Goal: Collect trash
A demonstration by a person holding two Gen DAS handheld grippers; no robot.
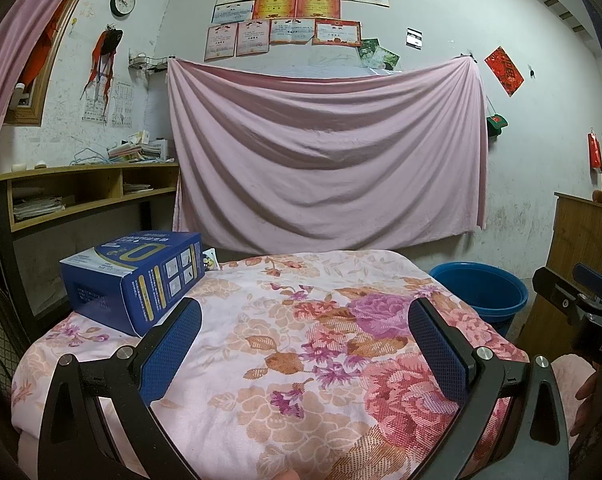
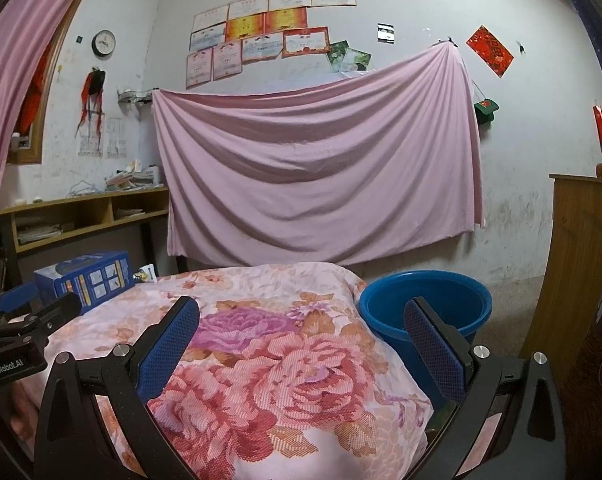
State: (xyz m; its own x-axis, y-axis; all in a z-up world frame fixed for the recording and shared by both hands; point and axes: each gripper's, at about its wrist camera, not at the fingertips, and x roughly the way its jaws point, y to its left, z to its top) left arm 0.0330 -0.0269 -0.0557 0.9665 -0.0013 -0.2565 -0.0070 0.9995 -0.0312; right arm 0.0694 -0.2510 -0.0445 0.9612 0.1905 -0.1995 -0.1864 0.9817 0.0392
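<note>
A blue cardboard box (image 1: 135, 278) lies on the flowered cloth (image 1: 301, 340) at the far left; it also shows in the right wrist view (image 2: 87, 280). A small white packet (image 1: 210, 261) peeks out behind it. A blue plastic bucket (image 2: 425, 304) stands on the floor to the right of the cloth; it also shows in the left wrist view (image 1: 479, 290). My left gripper (image 1: 305, 320) is open and empty, just right of the box. My right gripper (image 2: 301, 320) is open and empty, over the cloth's right edge beside the bucket.
A pink sheet (image 1: 325, 152) hangs on the back wall. A wooden shelf desk (image 1: 85, 188) with papers stands at the left. A wooden cabinet (image 2: 577, 264) stands at the right, behind the bucket.
</note>
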